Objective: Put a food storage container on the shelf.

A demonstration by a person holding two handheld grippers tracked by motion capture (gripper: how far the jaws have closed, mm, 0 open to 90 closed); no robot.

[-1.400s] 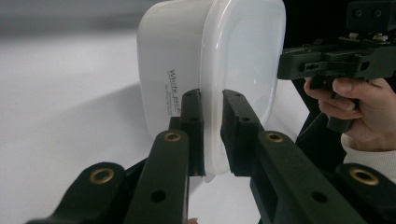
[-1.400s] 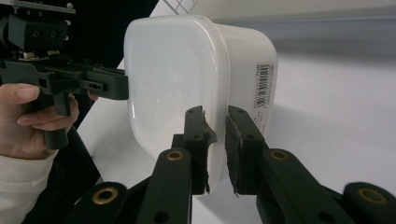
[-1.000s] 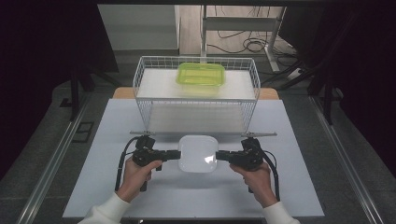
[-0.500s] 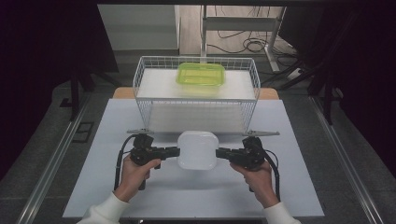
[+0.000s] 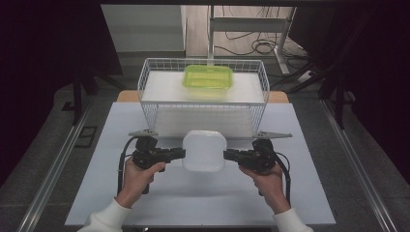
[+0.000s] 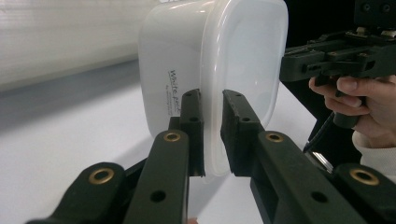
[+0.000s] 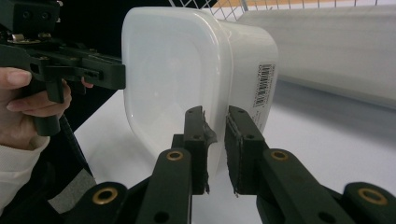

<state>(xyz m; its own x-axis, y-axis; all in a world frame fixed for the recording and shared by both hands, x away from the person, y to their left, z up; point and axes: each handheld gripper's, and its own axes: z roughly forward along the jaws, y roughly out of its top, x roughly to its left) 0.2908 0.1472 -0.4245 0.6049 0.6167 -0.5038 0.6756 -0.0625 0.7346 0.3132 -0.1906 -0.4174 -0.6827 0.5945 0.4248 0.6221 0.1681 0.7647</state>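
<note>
High view: a person stands at a white table and holds a white plastic container between two hand-held grippers. The left gripper clamps the container's left rim and the right gripper clamps its right rim. The container is near the middle of the table, just in front of a white wire basket that holds a green lidded box. The container appears tipped on edge, one broad face turned up toward the camera. Whether it touches the table cannot be told here.

Left gripper view: the two black jaws are close together, pinching the thin protruding rim of the container. The container is a rounded rectangle with small handwriting on its side wall. Its long axis runs away from the camera toward the other gripper, and its depth lies sideways. It looks like thin, smooth, semi-translucent plastic: probably light and empty, slightly flexible and slippery. The rim is the sensible place to grip, since the walls are wide and slick.

Right gripper view: these jaws are likewise nearly together, clamped on the opposite rim of the container. A barcode label sits on its side wall. The broad face points to this view's left, and the basket lies behind. With grips only on the two rim edges, the container could pivot or slip if either hand loosens.
</note>
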